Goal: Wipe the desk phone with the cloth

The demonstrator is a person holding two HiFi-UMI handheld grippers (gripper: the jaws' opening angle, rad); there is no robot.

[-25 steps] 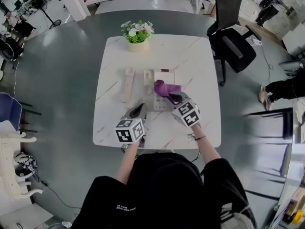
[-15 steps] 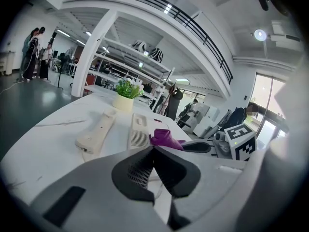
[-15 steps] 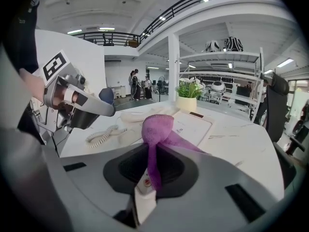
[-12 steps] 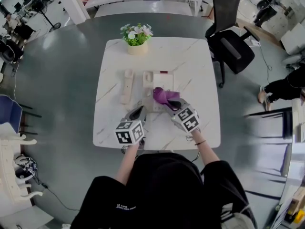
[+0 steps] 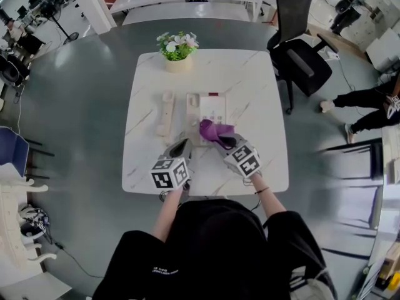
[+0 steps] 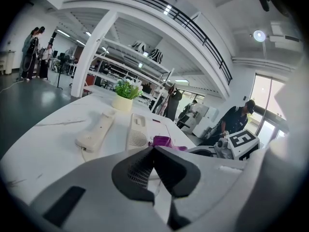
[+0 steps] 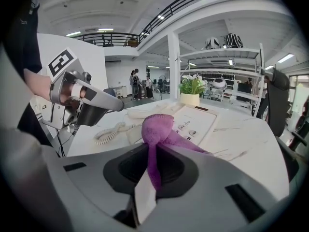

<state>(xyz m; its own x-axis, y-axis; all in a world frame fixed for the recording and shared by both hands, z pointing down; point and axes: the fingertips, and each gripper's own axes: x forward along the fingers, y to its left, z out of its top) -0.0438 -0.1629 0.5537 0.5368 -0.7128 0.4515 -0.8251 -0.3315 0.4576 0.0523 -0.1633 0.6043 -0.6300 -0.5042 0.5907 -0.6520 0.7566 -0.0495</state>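
Observation:
The beige desk phone base (image 5: 207,109) lies mid-table with its handset (image 5: 165,112) off the cradle to the left, joined by a coiled cord (image 7: 110,132). My right gripper (image 5: 227,142) is shut on a purple cloth (image 5: 212,131), which drapes over the near part of the keypad (image 7: 192,123). In the right gripper view the cloth (image 7: 158,128) rises bunched from between the jaws. My left gripper (image 5: 182,146) rests at the phone's near left corner, shut with nothing in it (image 6: 154,151). The base (image 6: 144,132) and handset (image 6: 94,131) lie just ahead of it.
A potted plant (image 5: 177,47) stands at the far edge of the white marble table (image 5: 256,86). A black office chair (image 5: 304,55) sits off the table's far right corner. A person's legs (image 5: 365,102) show on the floor at the right.
My right gripper has drawn the cloth toward me and slightly left across the phone. The left gripper has stayed in place.

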